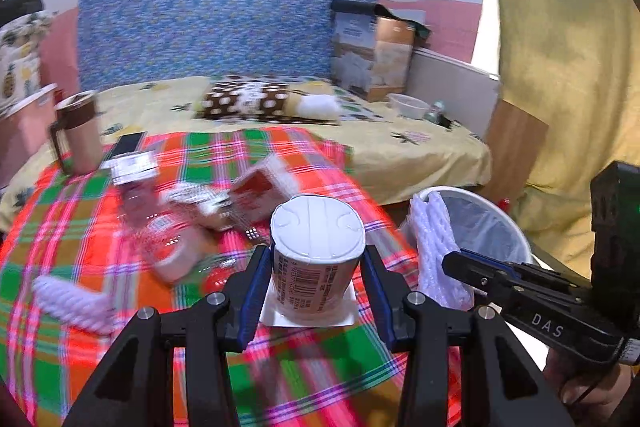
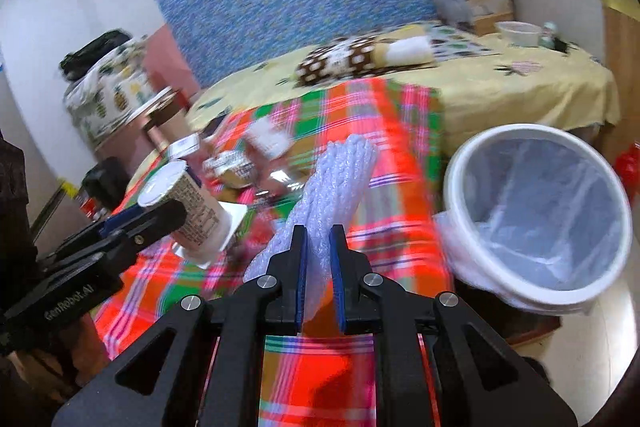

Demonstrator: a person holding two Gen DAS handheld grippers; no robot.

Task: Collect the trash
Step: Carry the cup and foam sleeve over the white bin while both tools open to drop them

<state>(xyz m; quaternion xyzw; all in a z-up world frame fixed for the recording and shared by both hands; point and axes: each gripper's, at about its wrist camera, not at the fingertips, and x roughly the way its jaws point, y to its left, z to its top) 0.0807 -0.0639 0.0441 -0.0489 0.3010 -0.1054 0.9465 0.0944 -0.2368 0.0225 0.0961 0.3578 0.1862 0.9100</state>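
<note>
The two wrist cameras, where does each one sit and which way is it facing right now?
Left wrist: on the left gripper, looking down its fingers over the plaid table at the gripped cup; right gripper and a hand show at right.
Right wrist: on the right gripper, facing the held foam net and bin; left gripper shows.
Shared: cup, net, bin, bed.

Motion blur smears the wrappers (image 1: 208, 199) on the plaid tablecloth (image 1: 80, 227) beyond the paper cup (image 1: 316, 259); their print is unreadable.
</note>
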